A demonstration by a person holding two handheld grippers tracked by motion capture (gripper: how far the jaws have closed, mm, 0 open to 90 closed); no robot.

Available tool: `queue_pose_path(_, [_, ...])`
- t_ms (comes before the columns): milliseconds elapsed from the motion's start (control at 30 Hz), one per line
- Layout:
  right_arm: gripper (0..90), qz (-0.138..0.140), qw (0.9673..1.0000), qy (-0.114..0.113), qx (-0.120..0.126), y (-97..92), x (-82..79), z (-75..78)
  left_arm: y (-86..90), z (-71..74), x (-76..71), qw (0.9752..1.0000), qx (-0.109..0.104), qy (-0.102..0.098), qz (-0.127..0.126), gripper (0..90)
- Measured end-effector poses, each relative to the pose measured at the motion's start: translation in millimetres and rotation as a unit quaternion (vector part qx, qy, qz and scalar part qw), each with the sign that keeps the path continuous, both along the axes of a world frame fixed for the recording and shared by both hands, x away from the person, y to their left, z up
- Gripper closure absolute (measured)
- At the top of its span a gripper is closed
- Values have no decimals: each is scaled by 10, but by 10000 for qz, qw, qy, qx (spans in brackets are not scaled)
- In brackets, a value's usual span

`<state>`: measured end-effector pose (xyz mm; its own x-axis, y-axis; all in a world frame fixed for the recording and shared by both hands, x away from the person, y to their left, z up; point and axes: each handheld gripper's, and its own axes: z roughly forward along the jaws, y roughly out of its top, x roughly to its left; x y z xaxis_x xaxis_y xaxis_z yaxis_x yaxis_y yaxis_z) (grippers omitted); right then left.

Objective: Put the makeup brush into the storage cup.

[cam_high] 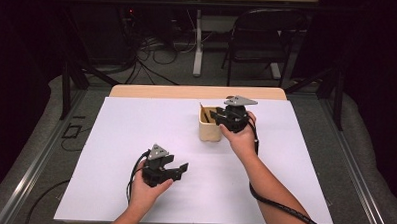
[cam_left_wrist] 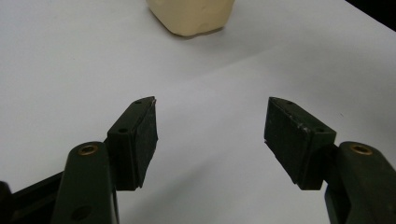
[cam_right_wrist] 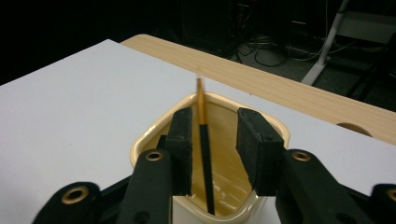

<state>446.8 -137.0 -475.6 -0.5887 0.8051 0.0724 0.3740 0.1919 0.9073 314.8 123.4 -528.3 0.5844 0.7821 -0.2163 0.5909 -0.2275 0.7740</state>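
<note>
Cream cup [cam_right_wrist: 261, 126] holding pencil [cam_right_wrist: 203, 149], leaning loose between parted right gripper [cam_right_wrist: 215, 144] jaws; risking snagging, tipping cup. Left gripper [cam_left_wrist: 210, 135] gaping empty.

light: bright white tabletop | surroundings: dark | blur: stick tip soft

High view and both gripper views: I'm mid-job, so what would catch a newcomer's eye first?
First, the cream cup toward the far side of the white sheet, with the right gripper poised over its mouth. A thin black-and-amber stick stands in the cup between that gripper's parted jaws, untouched by either pad. Nearer the person, the left gripper waits open and empty.
</note>
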Motion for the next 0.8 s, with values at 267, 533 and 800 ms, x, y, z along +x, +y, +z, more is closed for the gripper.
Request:
queue_pose_path(267, [529,-63,9999,-81,-30,32,-7,9,9,5,-1,10000,-14,-25,22,348])
queue_pose_path(533, [460,-119,9998,-100,-89,37,-20,-11,11,16,-1,10000,-12,-24,39,347])
queue_pose_path(800, [432,-107,9998,-94,-121,22,-40,-21,10,16,2,10000,8,-34,43,343])
